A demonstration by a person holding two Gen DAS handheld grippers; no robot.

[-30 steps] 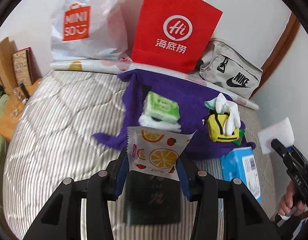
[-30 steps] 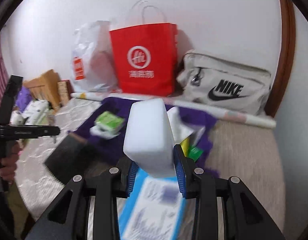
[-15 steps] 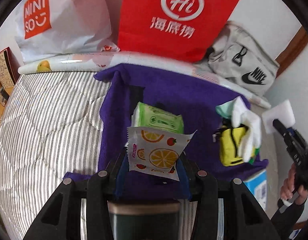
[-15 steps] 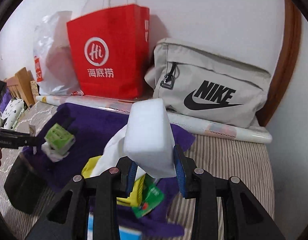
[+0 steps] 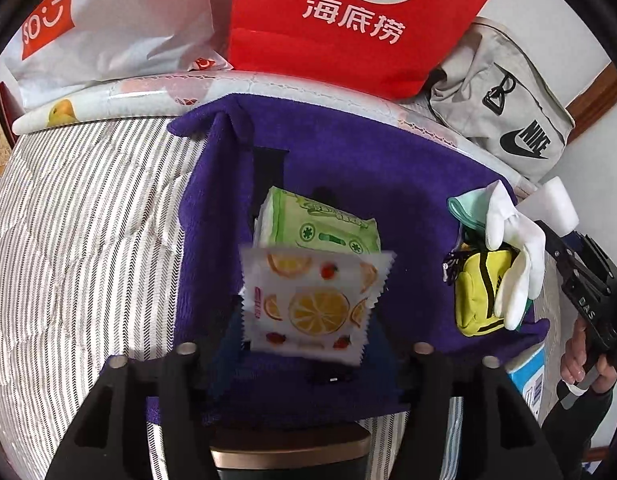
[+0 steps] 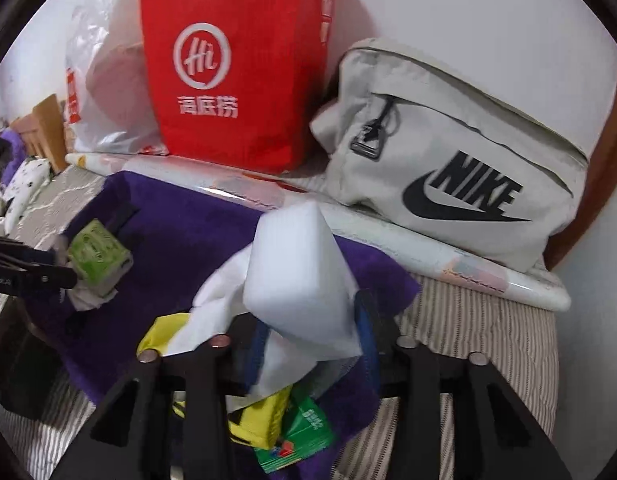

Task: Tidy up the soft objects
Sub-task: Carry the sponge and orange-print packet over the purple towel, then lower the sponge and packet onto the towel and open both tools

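Striped bedding is covering the mattress, and a white wall is standing behind it. Against that wall a red paper bag is standing upright, with a white plastic bag to its left and a grey sports bag lying to its right. A purple towel is spreading over the bedding in front of them. On the towel a green tissue pack is lying near the middle, and a yellow pouch with a white glove draped over it is sitting toward the towel's right edge.

The left gripper is pointing down over the towel, and its jaws have just been opening; the fruit-print wipe packet is sitting between them, just in front of the green pack, and the blurred pads are no longer visibly pressing it. The right gripper is hanging above the glove and pouch, its jaws also just opening, with the white sponge block between the blue pads, tilted; I cannot tell whether they are touching it.
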